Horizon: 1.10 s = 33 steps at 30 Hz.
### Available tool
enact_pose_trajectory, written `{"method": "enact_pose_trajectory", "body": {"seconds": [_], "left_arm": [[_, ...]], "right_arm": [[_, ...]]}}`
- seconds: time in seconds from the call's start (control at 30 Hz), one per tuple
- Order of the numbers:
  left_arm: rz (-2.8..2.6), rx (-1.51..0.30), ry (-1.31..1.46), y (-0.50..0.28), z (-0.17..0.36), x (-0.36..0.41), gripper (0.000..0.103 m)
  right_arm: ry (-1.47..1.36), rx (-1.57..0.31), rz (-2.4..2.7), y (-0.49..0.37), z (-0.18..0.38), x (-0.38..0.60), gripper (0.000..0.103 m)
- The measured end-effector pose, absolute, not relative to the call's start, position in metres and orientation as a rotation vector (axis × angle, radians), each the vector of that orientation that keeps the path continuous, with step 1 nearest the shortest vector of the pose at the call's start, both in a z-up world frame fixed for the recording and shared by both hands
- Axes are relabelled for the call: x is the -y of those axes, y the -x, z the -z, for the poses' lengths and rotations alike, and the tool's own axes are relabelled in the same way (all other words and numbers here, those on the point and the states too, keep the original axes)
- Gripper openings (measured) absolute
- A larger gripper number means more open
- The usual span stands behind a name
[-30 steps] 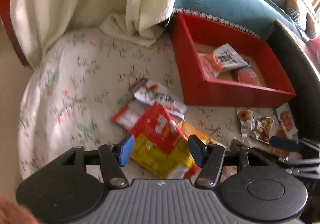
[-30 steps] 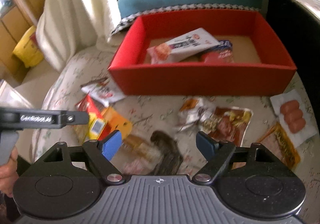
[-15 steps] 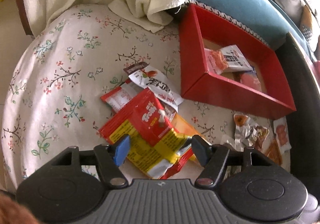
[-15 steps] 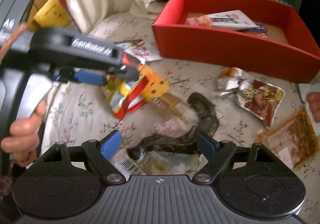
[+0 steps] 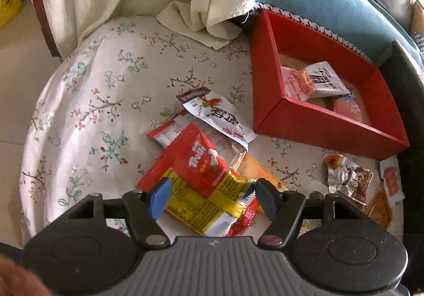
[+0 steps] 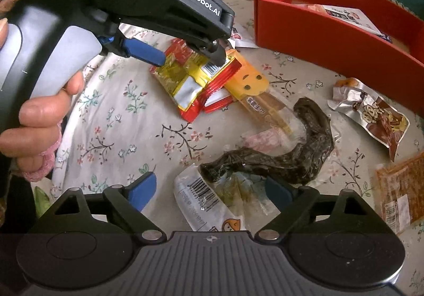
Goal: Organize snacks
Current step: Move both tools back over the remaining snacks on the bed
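A red and yellow Trolli packet (image 5: 204, 176) lies on a heap of snack packets on the floral cloth. My left gripper (image 5: 212, 198) is open, its jaws on either side of the packet's near end; it also shows in the right wrist view (image 6: 189, 59). My right gripper (image 6: 209, 191) is open over a clear packet of dark seaweed (image 6: 278, 158). A red box (image 5: 318, 126) holds a few packets (image 5: 315, 83) at the right.
A white packet with red print (image 5: 220, 116) lies by the box. A silver packet (image 6: 371, 113), an orange packet (image 6: 402, 190) and a sausage packet (image 5: 391, 179) lie at the right. A cream towel (image 5: 206, 4) and a blue cushion (image 5: 318, 4) are behind.
My left gripper has come down over the Trolli packet. My right gripper has swung left and lower over the seaweed packet. Both stayed open.
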<state>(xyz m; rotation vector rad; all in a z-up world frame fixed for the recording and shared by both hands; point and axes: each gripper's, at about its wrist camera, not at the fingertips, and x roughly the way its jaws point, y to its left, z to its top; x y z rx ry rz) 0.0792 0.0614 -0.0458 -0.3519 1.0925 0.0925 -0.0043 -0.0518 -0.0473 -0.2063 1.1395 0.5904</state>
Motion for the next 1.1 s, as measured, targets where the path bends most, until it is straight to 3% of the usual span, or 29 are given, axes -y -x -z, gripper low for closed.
{"method": "enact_pose_trajectory", "body": {"seconds": [0.17, 0.53, 1.1], "left_arm": [[-0.104, -1.048, 0.252, -0.076, 0.039, -0.055, 0.062], [-0.085, -1.012, 0.173, -0.072, 0.034, -0.047, 0.064], [0.09, -1.094, 0.108, -0.09, 0.043, -0.038, 0.065]], "right_arm": [[0.179, -1.146, -0.583, 0.006, 0.047, 0.056, 0.079], [0.147, -1.146, -0.57, 0.026, 0.044, 0.055, 0.079], [-0.078, -1.199, -0.444, 0.013, 0.051, 0.093, 0.089]]}}
